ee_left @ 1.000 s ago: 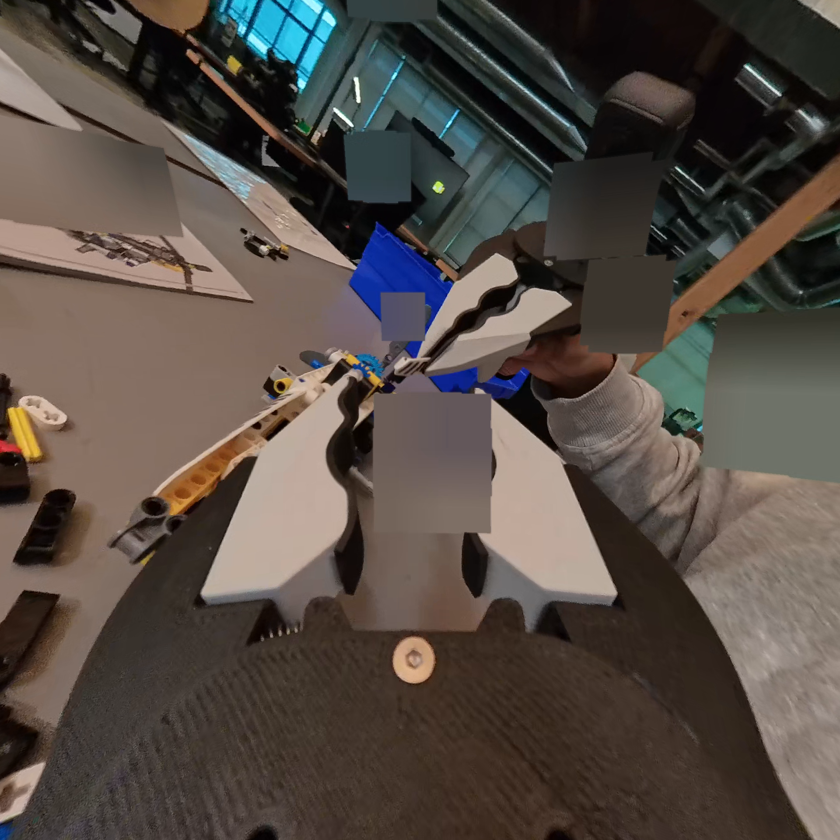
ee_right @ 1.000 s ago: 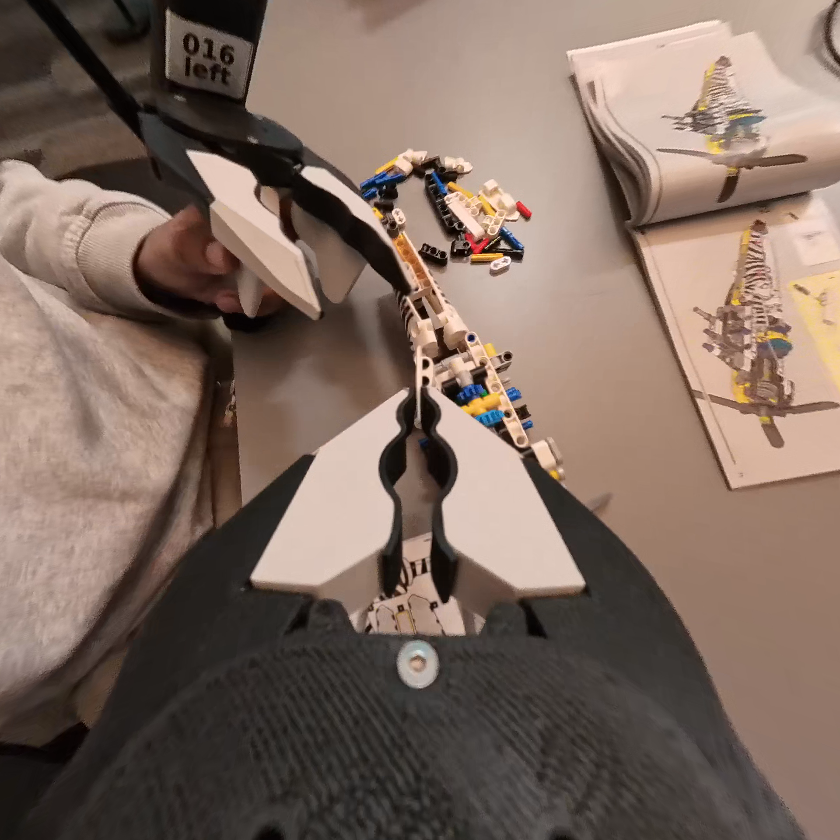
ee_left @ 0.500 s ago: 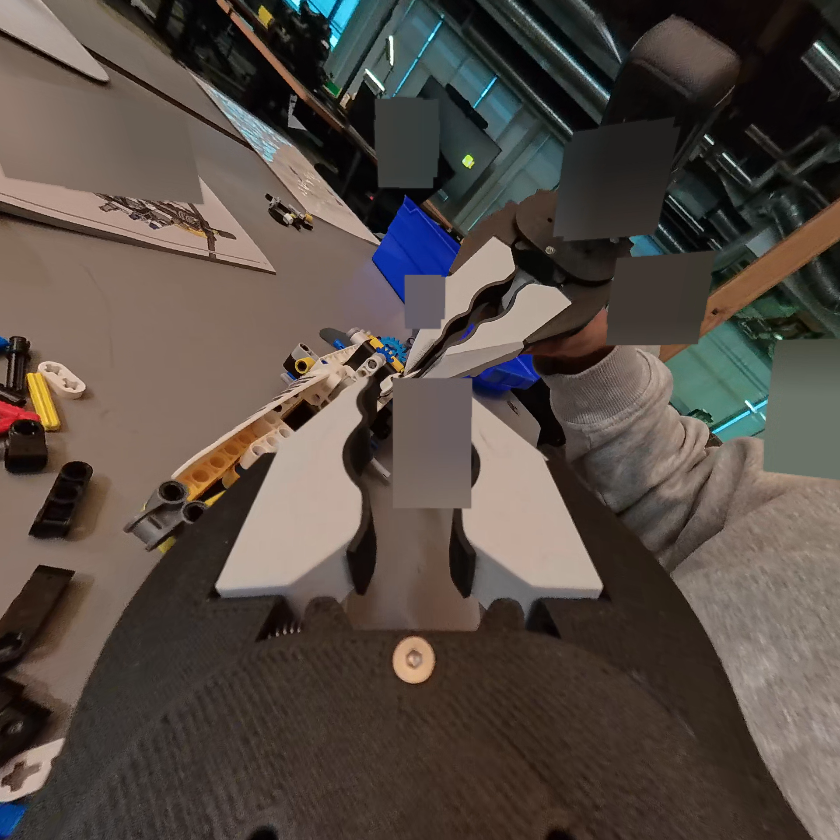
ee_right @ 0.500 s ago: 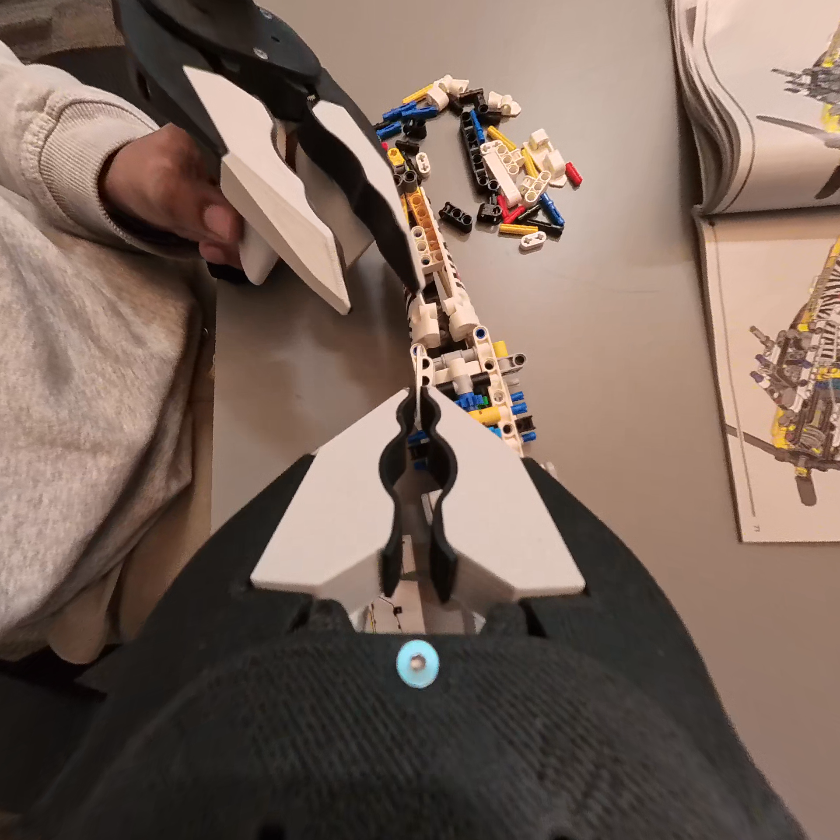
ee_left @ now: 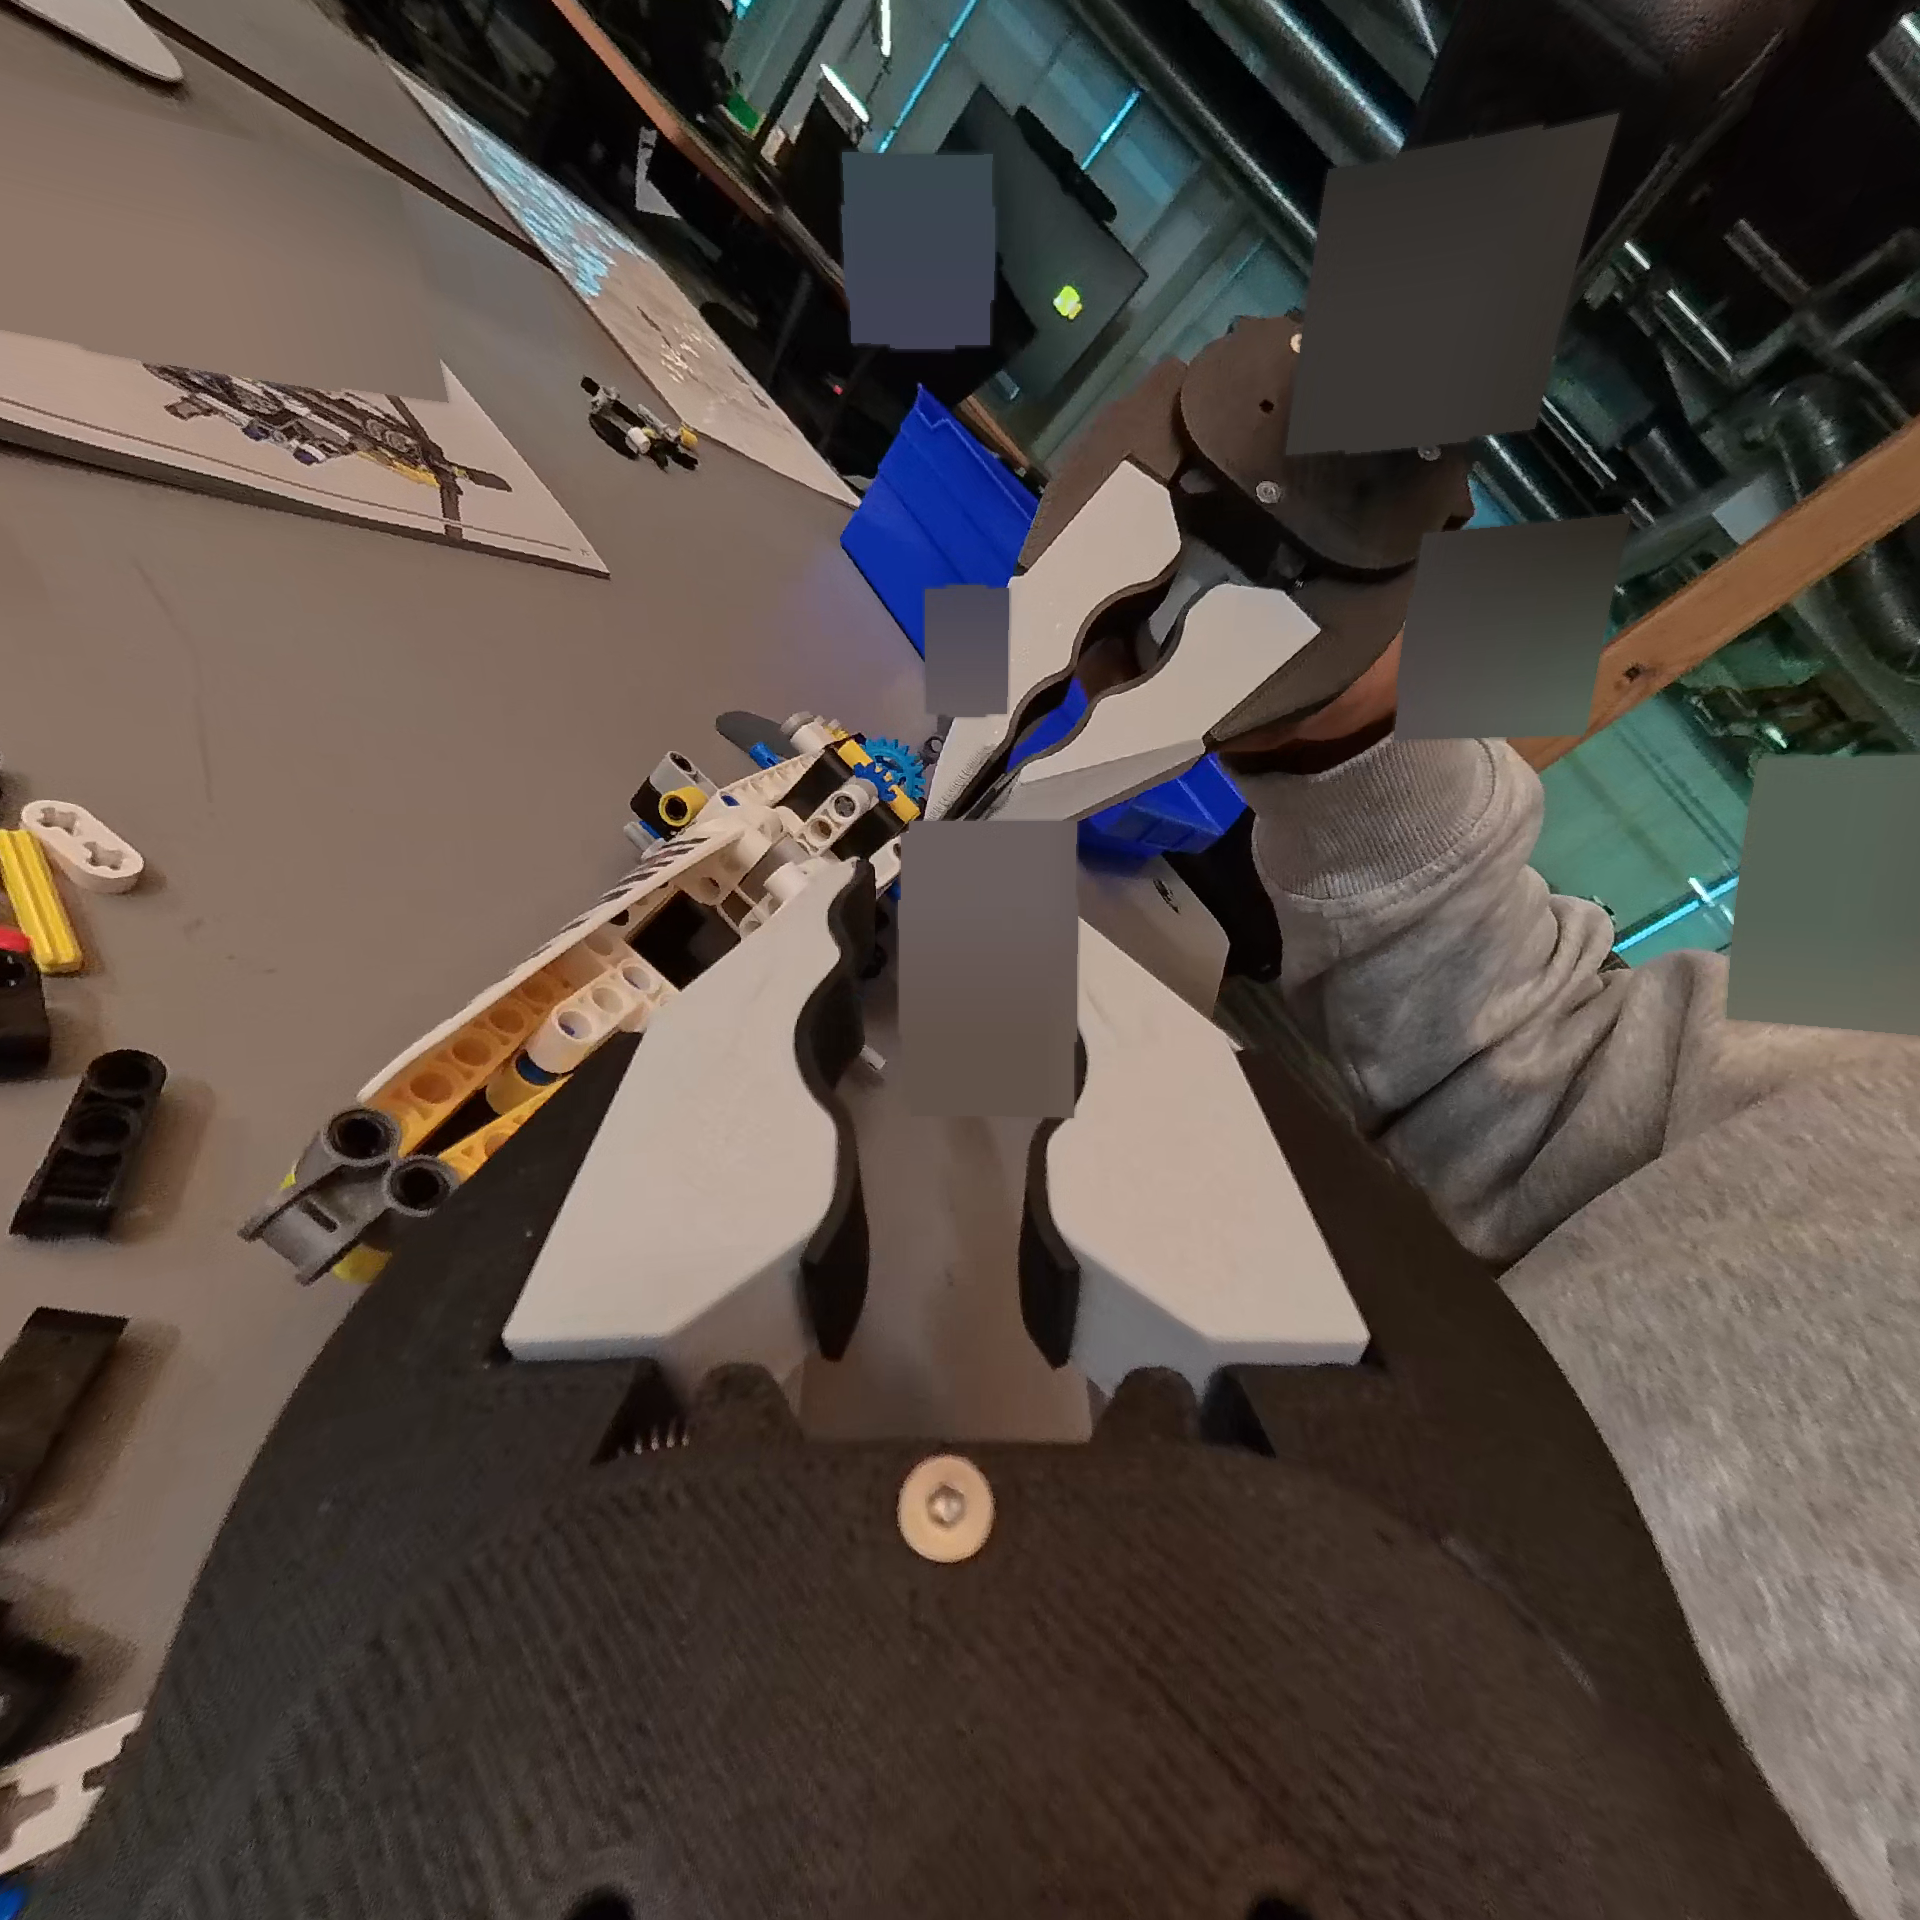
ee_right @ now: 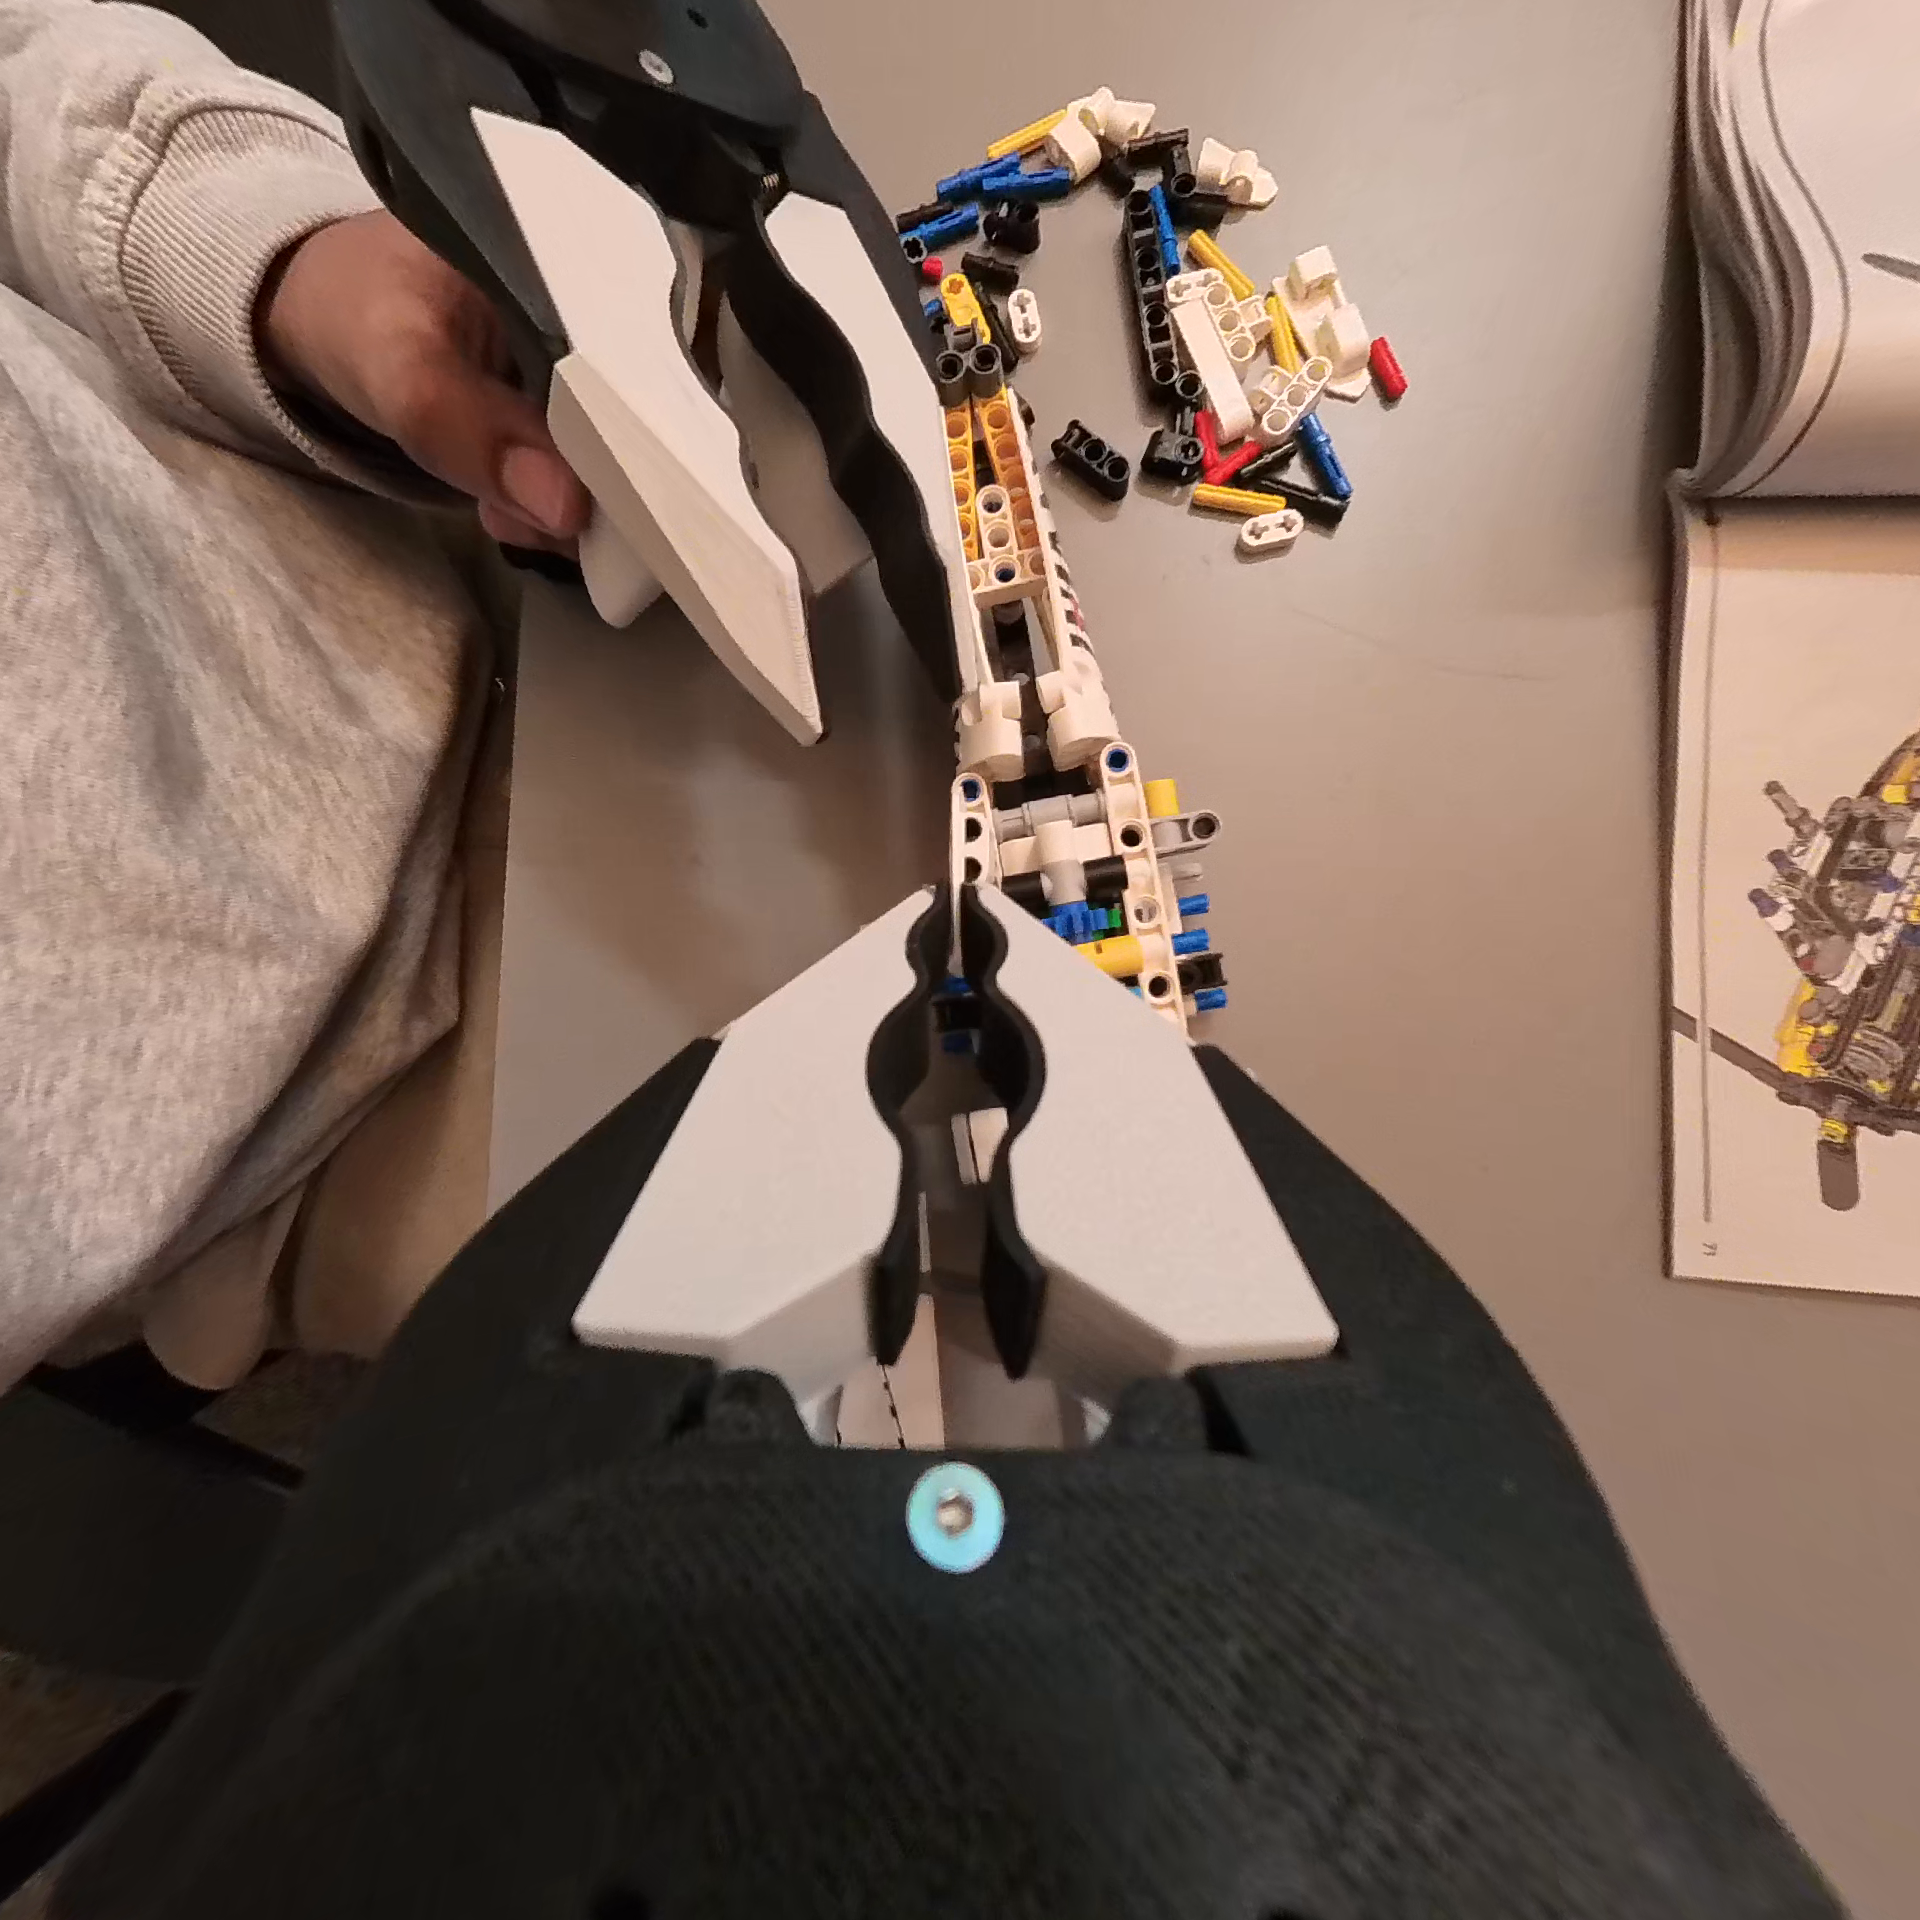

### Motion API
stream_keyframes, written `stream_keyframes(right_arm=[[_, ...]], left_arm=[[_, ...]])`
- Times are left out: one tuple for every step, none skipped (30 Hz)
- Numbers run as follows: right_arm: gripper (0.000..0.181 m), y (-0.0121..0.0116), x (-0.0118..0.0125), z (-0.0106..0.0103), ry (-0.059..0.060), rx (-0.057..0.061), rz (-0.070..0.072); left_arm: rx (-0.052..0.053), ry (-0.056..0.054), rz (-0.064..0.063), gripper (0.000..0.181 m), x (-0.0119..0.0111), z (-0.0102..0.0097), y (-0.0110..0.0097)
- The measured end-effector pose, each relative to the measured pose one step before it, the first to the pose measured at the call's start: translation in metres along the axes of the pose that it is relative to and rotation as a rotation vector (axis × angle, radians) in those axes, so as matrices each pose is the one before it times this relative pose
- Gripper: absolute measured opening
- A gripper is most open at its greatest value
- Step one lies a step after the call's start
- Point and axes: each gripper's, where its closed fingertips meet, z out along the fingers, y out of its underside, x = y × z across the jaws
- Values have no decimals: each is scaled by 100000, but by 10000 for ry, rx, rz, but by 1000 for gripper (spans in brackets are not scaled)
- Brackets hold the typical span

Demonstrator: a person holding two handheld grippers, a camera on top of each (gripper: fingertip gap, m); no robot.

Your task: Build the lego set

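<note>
The long white, yellow and black lego model lies on the grey table, also in the left wrist view. My right gripper is shut on the thin white beam at the model's near left edge; it shows in the left wrist view pinching that end. My left gripper is open and empty, its tips partly behind a blur patch, with its left finger against the model's side. In the right wrist view the left gripper comes from the top, one finger alongside the model.
A pile of loose pieces lies beyond the model. An instruction booklet lies open at the right. The table's edge and a person's grey sleeve are at the left. A blue bin stands behind. The tips of both grippers are at nearly the same place.
The left gripper has slid forward along the model's side, staying open. The right gripper keeps its grip on the white beam, and the model now points more straight away from it.
</note>
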Motion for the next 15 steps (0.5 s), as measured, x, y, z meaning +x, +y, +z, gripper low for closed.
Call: stream_keyframes(right_arm=[[0, 40, 18, -13, -42, -20, 28], [0, 33, 16, 3, -35, -7, 19], [0, 36, 11, 2, -33, -8, 16], [0, 53, 14, 4, -30, -16, 19], [0, 24, 7, -1, -29, -9, 24], [0, 15, 2, 5, -26, -1, 24], [0, 17, -7, -3, -19, -8, 18], [0, 20, 0, 9, -11, -10, 10], [0, 14, 6, 3, -1, -8, 6], [0, 1, 0, 2, 4, -6, 5], [0, 18, -4, 5, 5, -12, 1], [0, 15, 3, 9, 9, -16, -5], [0, 8, 2, 0, 3, -17, -2], [0, -4, -4, 7, -4, -16, 2], [0, -22, -21, -4, -10, -9, -5]], left_arm=[[-2, -22, -12, 23, -28, 10, -3], [-15, -18, -6, 23, -31, 12, 23], [-24, -4, -11, 23, -9, 5, 36], [-26, 2, -12, 23, 1, 4, 38], [-8, 1, -8, 23, -5, 8, -2], [-3, 2, -7, 23, -4, 10, 6], [-2, -1, -4, 23, 1, -2, 3], [-4, -2, -3, 23, 1, 7, 7], [-1, 2, -5, 23, -9, -8, 1], [4, 5, -6, 23, 5, 4, -12], [-4, 5, -6, 23, 4, -2, 12], [-5, 4, -2, 23, 2, 8, 1], [-4, 6, 0, 23, 10, 7, 6], [-3, 3, 0, 23, 5, -2, 4], [0, 0, -1, 23, -6, 2, -7]])
